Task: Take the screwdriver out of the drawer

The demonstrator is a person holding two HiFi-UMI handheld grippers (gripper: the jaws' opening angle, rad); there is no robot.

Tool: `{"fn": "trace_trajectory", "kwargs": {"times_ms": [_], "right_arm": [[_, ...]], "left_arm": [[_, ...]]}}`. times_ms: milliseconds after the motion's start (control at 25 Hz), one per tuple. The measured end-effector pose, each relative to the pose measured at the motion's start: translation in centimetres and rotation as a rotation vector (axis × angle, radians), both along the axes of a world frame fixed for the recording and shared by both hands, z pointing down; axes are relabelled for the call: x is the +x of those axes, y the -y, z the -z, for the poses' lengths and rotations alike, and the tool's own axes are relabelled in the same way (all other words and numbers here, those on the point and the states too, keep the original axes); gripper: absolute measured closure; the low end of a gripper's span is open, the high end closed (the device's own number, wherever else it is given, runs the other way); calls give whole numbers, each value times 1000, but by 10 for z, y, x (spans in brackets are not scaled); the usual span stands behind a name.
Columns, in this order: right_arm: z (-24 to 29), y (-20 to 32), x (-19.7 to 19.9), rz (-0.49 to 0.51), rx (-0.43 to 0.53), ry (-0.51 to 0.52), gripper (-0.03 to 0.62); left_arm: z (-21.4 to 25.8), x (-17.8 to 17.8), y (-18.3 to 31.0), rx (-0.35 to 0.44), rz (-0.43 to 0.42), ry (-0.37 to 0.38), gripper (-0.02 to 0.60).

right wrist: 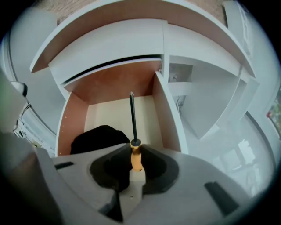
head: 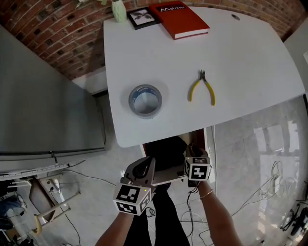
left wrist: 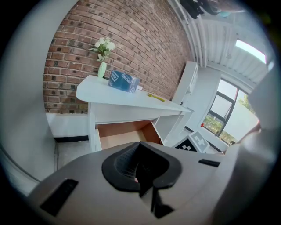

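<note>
The screwdriver (right wrist: 136,159) has an orange handle and a thin black shaft that points out over the open drawer (right wrist: 75,117). My right gripper (right wrist: 136,154) is shut on the handle and holds the tool above the drawer's pale floor. In the head view the right gripper (head: 191,153) hangs just below the white table's front edge (head: 144,137), over the drawer opening. My left gripper (head: 142,169) is lower left of it, clear of the drawer, its jaws together with nothing between them. The left gripper view shows the drawer (left wrist: 123,134) pulled out under the table.
On the table lie a roll of tape (head: 145,100), yellow-handled pliers (head: 202,88), a red book (head: 179,19), a picture frame (head: 143,17) and a vase (head: 118,10). A black shape (right wrist: 99,136) fills the drawer's near left. A grey cabinet (head: 43,105) stands at left.
</note>
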State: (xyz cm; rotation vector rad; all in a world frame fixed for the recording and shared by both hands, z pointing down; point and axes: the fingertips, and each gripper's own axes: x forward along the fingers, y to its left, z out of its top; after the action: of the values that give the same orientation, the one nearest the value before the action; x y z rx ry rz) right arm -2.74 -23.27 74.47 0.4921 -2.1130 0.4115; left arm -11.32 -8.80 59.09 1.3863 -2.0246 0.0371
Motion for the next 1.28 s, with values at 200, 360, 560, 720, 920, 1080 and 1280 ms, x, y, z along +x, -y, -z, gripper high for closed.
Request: {"fn": "trace_trajectory", "kwargs": {"times_ms": [200, 360, 560, 720, 920, 1080, 1280], "right_arm": [[41, -3, 0, -22, 42, 88, 520], [84, -8, 0, -33, 81, 163, 519], [145, -13, 11, -77, 122, 265, 519], [193, -13, 23, -110, 156, 323, 519], [246, -17, 40, -130, 198, 384, 520], [283, -18, 47, -147, 237, 434, 519], [320, -30, 55, -149, 274, 475, 519]], "left_arm": [[14, 5, -2, 7, -28, 15, 589], [27, 12, -3, 9, -58, 29, 589], [53, 17, 2, 33, -101, 61, 589], [78, 16, 15, 59, -131, 88, 589], [103, 18, 25, 83, -157, 111, 589], [122, 22, 33, 100, -189, 128, 589], [140, 31, 35, 110, -230, 142, 589]]}}
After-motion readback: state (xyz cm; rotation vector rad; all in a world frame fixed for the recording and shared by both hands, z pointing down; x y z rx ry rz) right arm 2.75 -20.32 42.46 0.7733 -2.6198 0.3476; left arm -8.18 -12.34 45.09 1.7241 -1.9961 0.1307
